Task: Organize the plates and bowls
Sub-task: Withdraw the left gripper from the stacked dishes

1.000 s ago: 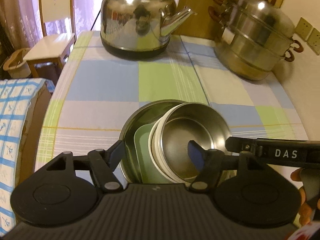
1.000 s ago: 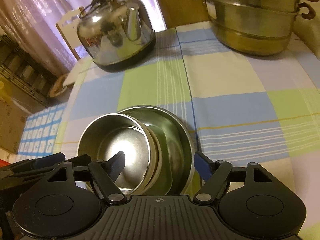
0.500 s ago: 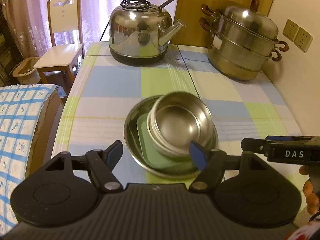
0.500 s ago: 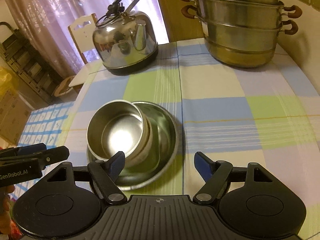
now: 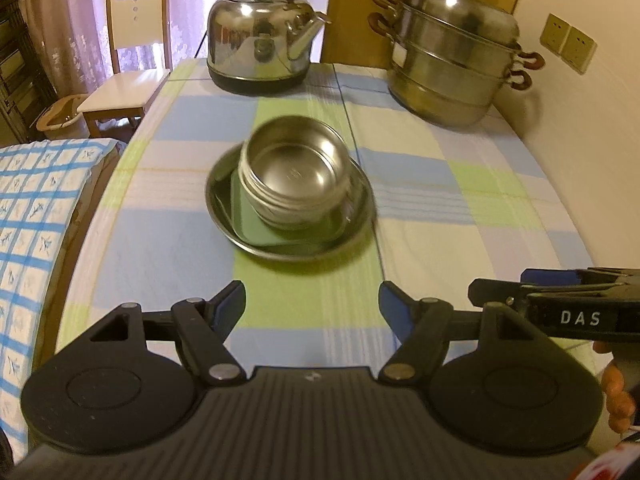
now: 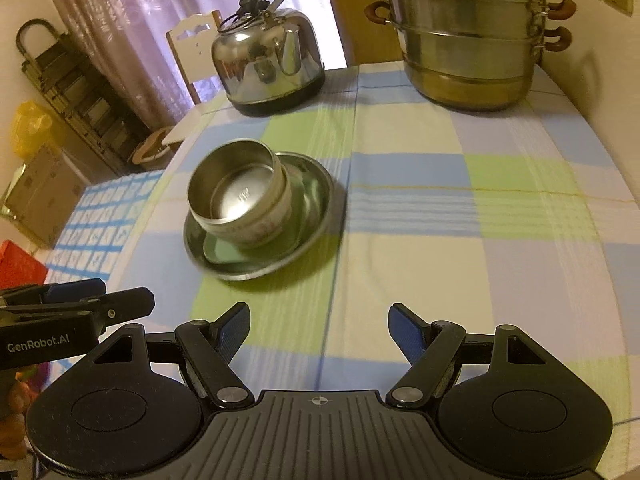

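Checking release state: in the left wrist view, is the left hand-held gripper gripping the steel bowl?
No: the left hand-held gripper stands open over bare tablecloth, while the steel bowl sits stacked in the dish, well clear.

Wooden chair (image 5: 132, 60) before what look like lilac curtains (image 5: 76, 12).

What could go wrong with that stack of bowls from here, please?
The steel bowl sits tilted and off-centre on the bowls beneath, so the stack might slide or tip if nudged. It overhangs the big plate's left side, towards the table edge. Both grippers, left and right, are open and empty, so nothing steadies it.
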`<control>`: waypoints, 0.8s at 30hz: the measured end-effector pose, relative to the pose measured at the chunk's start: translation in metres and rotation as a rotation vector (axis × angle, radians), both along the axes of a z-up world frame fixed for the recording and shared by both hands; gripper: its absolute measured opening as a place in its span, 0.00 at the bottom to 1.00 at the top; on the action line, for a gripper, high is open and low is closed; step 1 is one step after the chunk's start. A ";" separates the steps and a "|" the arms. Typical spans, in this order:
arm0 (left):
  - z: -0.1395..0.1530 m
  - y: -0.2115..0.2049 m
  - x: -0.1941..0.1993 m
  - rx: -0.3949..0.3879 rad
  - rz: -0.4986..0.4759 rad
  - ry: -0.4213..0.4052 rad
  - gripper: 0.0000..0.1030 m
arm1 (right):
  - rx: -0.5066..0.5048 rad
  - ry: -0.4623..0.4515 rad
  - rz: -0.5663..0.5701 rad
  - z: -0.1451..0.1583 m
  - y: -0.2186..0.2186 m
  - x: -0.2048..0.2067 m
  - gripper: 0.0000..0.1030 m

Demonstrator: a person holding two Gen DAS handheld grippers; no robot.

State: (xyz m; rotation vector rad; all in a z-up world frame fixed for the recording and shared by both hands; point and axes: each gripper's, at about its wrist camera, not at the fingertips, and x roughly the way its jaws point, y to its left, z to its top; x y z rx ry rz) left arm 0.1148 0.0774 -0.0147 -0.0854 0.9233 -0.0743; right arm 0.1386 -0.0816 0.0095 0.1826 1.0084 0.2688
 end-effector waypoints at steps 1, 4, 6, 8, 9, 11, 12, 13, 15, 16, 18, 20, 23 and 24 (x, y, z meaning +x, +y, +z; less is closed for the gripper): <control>0.000 -0.005 -0.005 -0.001 0.000 0.004 0.69 | 0.003 0.008 -0.001 -0.001 -0.004 -0.006 0.74; -0.002 -0.020 -0.018 0.002 -0.005 0.010 0.69 | 0.003 0.026 -0.005 -0.003 -0.016 -0.020 0.74; -0.003 -0.028 -0.027 0.002 -0.005 0.010 0.69 | -0.005 0.029 -0.006 -0.004 -0.023 -0.030 0.74; -0.004 -0.035 -0.035 0.004 0.000 0.012 0.69 | -0.004 0.035 -0.005 -0.004 -0.032 -0.039 0.74; -0.004 -0.038 -0.039 0.006 0.001 0.013 0.69 | 0.000 0.040 -0.005 -0.005 -0.036 -0.044 0.74; -0.006 -0.043 -0.046 0.006 0.003 0.018 0.69 | 0.002 0.045 -0.008 -0.005 -0.043 -0.052 0.74; -0.007 -0.045 -0.050 0.008 0.005 0.022 0.69 | 0.000 0.045 -0.010 -0.005 -0.046 -0.055 0.74; -0.008 -0.048 -0.054 0.009 0.007 0.026 0.69 | -0.005 0.043 -0.012 -0.005 -0.049 -0.060 0.74; -0.010 -0.052 -0.060 0.011 0.009 0.033 0.69 | -0.010 0.043 -0.015 -0.005 -0.054 -0.066 0.74; -0.010 -0.054 -0.062 0.010 0.009 0.036 0.69 | -0.011 0.043 -0.017 -0.005 -0.057 -0.069 0.74; -0.011 -0.058 -0.066 0.012 0.005 0.040 0.69 | -0.012 0.043 -0.018 -0.005 -0.061 -0.076 0.74; -0.011 -0.063 -0.071 0.018 0.000 0.039 0.69 | -0.008 0.041 -0.019 -0.005 -0.064 -0.082 0.74; -0.011 -0.070 -0.076 0.019 -0.008 0.037 0.69 | -0.013 0.032 -0.018 -0.003 -0.068 -0.089 0.74; -0.010 -0.071 -0.077 0.018 -0.011 0.036 0.69 | -0.012 0.029 -0.017 -0.003 -0.069 -0.091 0.74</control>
